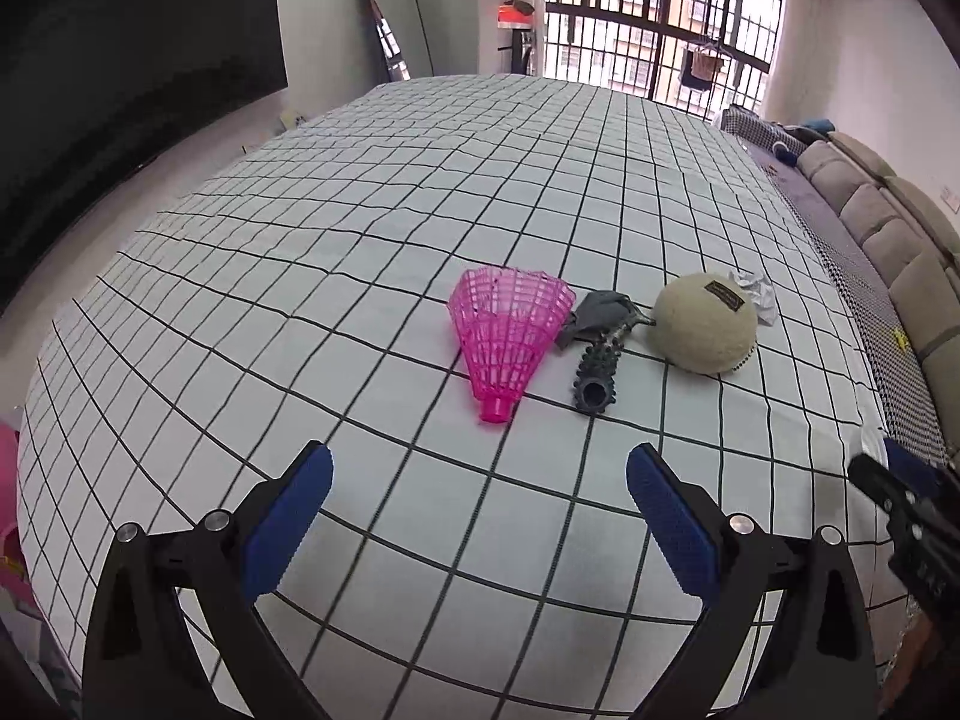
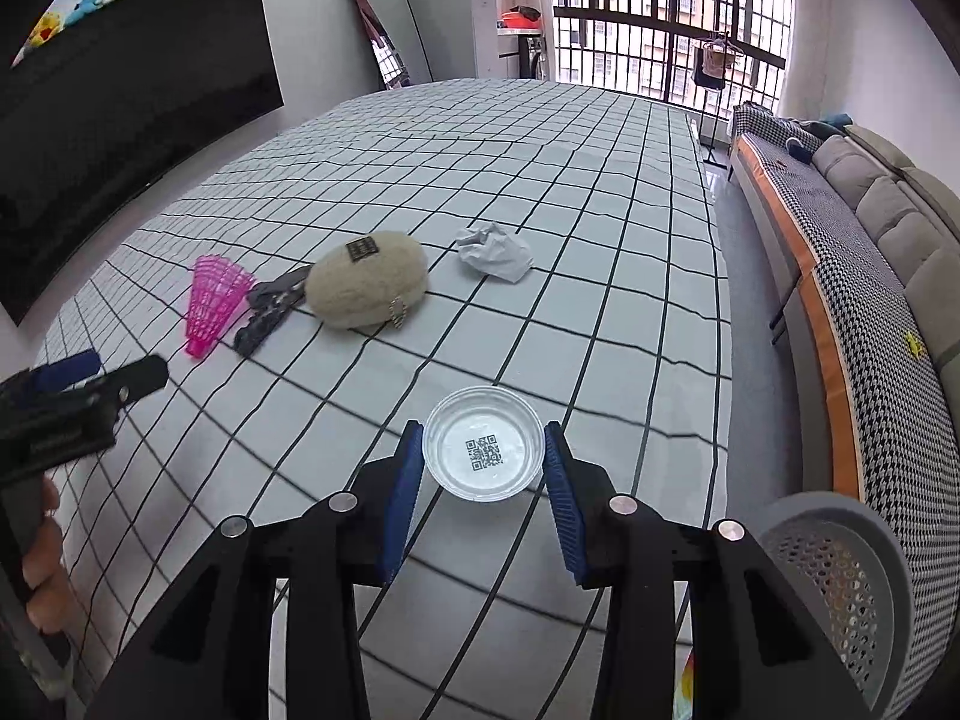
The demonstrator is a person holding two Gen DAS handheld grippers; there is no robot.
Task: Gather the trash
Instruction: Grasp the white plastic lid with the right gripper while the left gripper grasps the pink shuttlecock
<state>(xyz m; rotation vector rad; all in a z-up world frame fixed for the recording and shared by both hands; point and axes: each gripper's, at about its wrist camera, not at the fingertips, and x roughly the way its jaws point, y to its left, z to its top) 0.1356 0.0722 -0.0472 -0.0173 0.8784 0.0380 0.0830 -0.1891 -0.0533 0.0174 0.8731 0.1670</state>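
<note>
A clear plastic container (image 2: 485, 451) with a QR code on it sits between the blue pads of my right gripper (image 2: 483, 456); the pads touch its sides and the jaws are shut on it, just above the checked tablecloth (image 2: 600, 276). A crumpled white paper (image 2: 495, 252) lies farther back; it also shows in the left wrist view (image 1: 755, 293). My left gripper (image 1: 479, 483) is open and empty, short of a pink plastic shuttlecock (image 1: 507, 333). The left gripper shows at the left of the right wrist view (image 2: 96, 375).
A beige fuzzy pouch (image 1: 705, 324) (image 2: 367, 279), a dark spiky roller (image 1: 597, 381) and a grey clip (image 1: 600, 312) lie beside the shuttlecock (image 2: 211, 303). A grey perforated bin (image 2: 840, 576) stands off the table's right edge. A sofa (image 2: 870, 222) runs along the right.
</note>
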